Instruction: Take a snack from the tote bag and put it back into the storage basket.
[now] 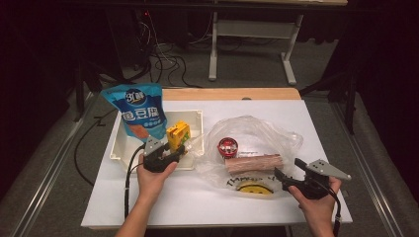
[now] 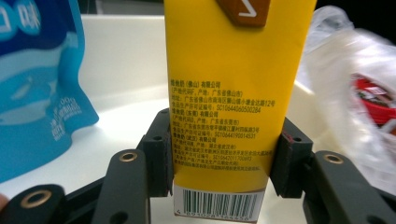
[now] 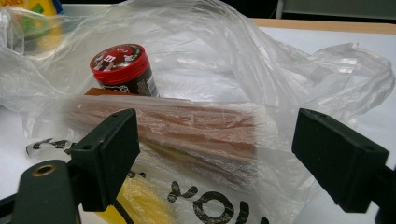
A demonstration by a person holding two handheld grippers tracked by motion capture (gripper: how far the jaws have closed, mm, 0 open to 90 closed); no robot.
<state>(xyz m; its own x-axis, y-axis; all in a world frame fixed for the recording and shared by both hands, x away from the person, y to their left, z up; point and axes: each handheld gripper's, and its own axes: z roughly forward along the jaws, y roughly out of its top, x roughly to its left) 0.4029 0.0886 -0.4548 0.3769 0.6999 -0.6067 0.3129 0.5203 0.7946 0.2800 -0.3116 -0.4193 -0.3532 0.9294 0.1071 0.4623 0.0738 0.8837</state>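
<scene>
With the left gripper clamped on the yellow carton over the white bin, lowering it upright beside the blue pouch seems wise, while the right gripper waits open by the plastic bag.

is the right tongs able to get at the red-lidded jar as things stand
Probably not directly. The right tongs stand open at the plastic bag, but the red-lidded jar sits inside it, behind the brown packet; film and packet lie between.
</scene>
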